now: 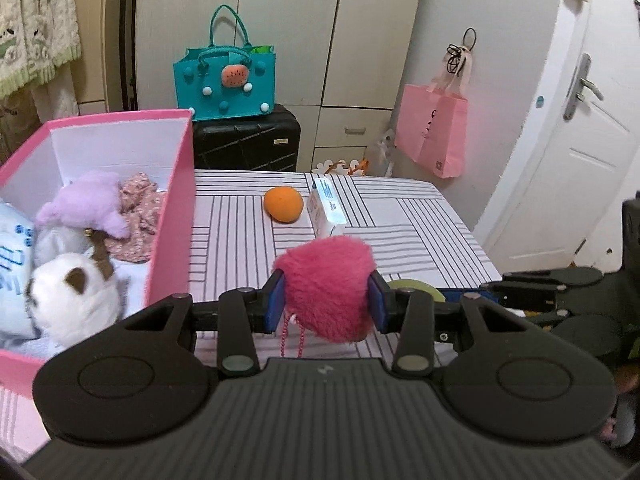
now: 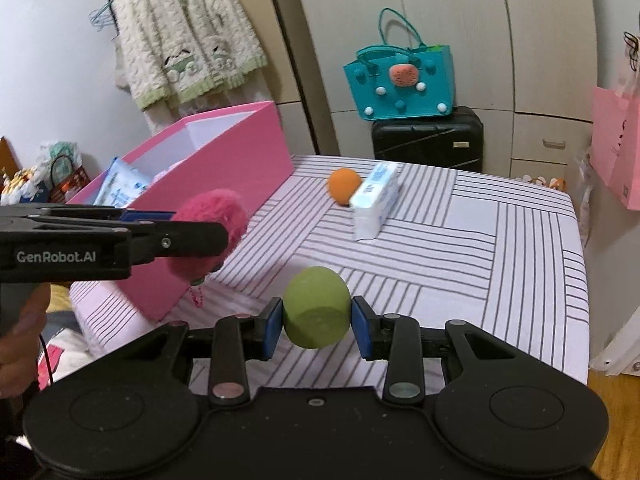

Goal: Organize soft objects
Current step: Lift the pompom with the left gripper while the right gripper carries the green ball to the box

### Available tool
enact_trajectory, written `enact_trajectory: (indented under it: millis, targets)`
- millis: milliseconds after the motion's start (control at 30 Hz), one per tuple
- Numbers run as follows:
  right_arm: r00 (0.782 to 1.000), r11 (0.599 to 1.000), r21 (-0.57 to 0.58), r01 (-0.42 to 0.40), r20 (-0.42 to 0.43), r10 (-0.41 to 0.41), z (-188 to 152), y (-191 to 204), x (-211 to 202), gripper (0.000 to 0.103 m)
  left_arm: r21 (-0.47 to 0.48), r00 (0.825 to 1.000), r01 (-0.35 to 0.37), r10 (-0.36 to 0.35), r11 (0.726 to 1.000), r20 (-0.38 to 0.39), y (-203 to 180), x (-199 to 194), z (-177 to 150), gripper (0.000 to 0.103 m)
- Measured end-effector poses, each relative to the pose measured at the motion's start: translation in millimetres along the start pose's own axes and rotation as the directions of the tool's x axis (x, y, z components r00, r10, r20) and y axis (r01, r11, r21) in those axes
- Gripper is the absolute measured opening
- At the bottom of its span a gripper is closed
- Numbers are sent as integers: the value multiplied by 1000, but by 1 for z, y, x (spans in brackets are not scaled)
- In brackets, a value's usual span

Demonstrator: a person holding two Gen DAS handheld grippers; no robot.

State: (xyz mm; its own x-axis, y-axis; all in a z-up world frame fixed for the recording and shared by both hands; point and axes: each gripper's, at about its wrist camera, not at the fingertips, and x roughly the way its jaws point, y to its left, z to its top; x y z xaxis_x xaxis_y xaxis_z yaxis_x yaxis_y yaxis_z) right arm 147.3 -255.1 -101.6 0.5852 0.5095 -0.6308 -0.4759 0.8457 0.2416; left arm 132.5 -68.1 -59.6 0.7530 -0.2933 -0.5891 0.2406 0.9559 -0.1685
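— So which tongs sit nearer the pink box?
— Left tongs, clamping the fuzzy pink pouch; box just to their left. Right tongs grip the green ball, farther off.

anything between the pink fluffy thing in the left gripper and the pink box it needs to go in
Only the box's own near wall. The left hand-held gripper holds the fluffy toy just right of the pink box, so it must go over that wall; nothing else intervenes.
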Motion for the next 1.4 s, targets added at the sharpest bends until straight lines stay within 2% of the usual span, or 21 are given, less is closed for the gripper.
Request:
enact_trajectory:
  millis: [267, 533, 800, 933, 1133, 1400]
  targets:
    - [997, 996, -63, -56, -48, 53, -3, 30, -24, 42, 8, 998, 43, -43, 999, -35, 11, -41, -10, 41]
    - [992, 991, -94, -99, -92, 91, 6, 48, -45, 42, 10, 984, 117, -115, 993, -139, 30, -76, -9, 41]
    - [982, 982, -108, -153, -128, 139, 21, 66, -59, 42, 67, 977, 130, -117, 989, -180, 41, -104, -2, 41]
    - [979, 978, -110, -176, -122, 162, 33, 74, -60, 42, 104, 980, 125, -106, 987, -171, 49, -114, 3, 41]
    - [981, 973, -143, -182, -97, 170, 52, 92, -53, 42, 108, 984, 132, -117, 985, -138, 67, -120, 12, 41]
    - [979, 958, -208, -198, -78, 186, 82, 119, -31, 42, 65, 987, 134, -127, 989, -100, 104, -114, 26, 41]
